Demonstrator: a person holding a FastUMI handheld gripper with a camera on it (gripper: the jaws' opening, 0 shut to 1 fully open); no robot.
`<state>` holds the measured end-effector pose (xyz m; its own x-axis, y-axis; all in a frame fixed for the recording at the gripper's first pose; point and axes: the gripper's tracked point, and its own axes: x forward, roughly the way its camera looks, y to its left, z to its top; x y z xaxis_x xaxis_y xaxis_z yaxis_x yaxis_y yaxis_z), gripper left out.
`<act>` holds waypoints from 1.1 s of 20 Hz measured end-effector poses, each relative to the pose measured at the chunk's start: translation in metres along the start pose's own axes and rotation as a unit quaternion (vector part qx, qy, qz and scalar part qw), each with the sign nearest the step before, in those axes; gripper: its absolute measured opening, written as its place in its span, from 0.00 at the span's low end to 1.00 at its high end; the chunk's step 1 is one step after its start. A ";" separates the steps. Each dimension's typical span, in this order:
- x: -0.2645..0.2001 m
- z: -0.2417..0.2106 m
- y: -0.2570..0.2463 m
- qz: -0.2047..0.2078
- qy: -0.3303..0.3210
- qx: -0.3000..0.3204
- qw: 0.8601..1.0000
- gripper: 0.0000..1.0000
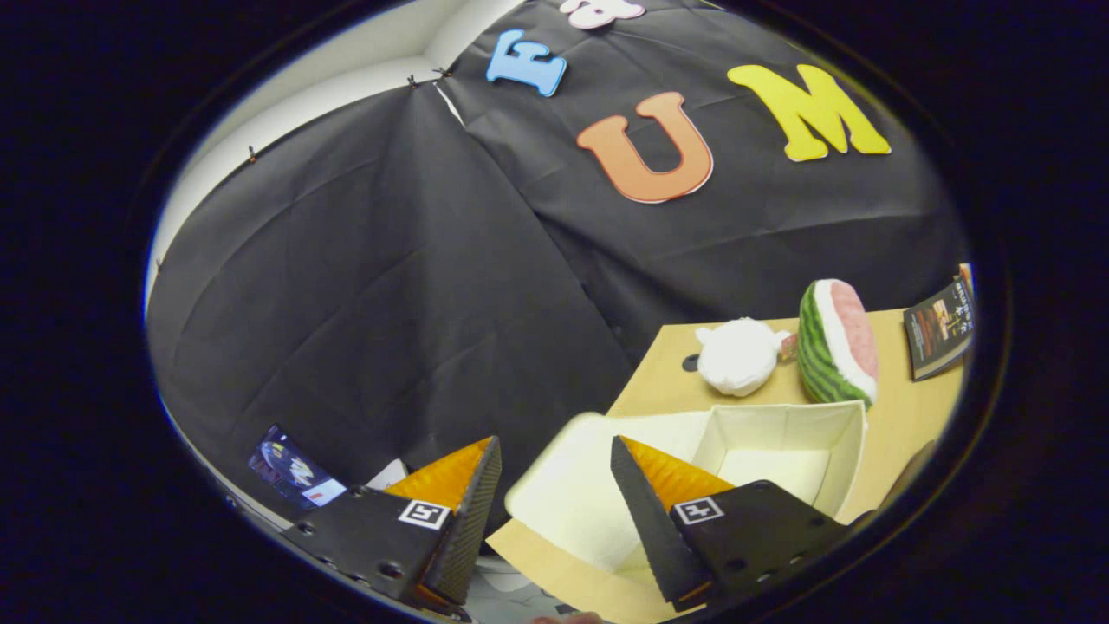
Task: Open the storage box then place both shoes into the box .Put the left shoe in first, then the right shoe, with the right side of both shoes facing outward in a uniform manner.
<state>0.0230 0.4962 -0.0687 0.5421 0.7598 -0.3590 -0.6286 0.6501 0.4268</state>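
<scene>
Storage box [832,433], pale and open-topped, is seen on the counter [910,416] just beyond the tongs [554,468], with its lid [572,503] folded out flat on the near side and lying between and under the fingertips. The inside of the box is bare; no shoe is seen in it, so the opening step is judged done or nearly done, and the shoes are yet to be fetched.

The tongs are released: the two fingers are spread well apart and nothing is pressed between them. They are tilted and raised above the lid rather than laid on it.

Behind the box, against the black cloth wall, a white plush toy [738,355] and a watermelon slice toy [836,342] are set close together, and a booklet [940,325] lies to the far right of the box.

For the step to be done well, the lid should be left fully flat and clear of the box mouth, so that it is not knocked shut later. The left shoe should be sought first and gripped firmly at its side, so that its right side can be turned outward as it is lowered in.
</scene>
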 end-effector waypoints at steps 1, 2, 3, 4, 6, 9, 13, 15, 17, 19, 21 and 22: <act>-0.006 0.004 -0.009 -0.014 -0.008 -0.008 1.000 0.80; -0.014 0.007 -0.017 -0.027 -0.019 -0.015 0.999 0.85; -0.022 0.011 -0.027 -0.043 -0.031 -0.024 0.998 0.89; -0.033 0.015 -0.038 -0.061 -0.043 -0.034 0.997 0.89; -0.055 0.018 -0.057 -0.095 -0.066 -0.058 0.992 0.89; -0.102 0.021 -0.090 -0.150 -0.083 -0.079 0.982 0.96; -0.168 0.024 -0.143 -0.220 -0.114 -0.086 0.965 0.96; -0.201 0.020 -0.172 -0.259 -0.128 -0.081 0.954 0.96; -0.229 0.019 -0.203 -0.298 -0.139 -0.087 0.940 0.96; -0.251 0.008 -0.229 -0.323 -0.136 -0.082 0.933 0.96; -0.268 -0.010 -0.259 -0.343 -0.123 -0.070 0.928 0.96; -0.275 -0.022 -0.273 -0.352 -0.114 -0.065 0.927 0.96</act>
<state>0.0331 0.1103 -0.1052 0.9375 0.1358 -0.3204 -0.1281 0.9907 0.0450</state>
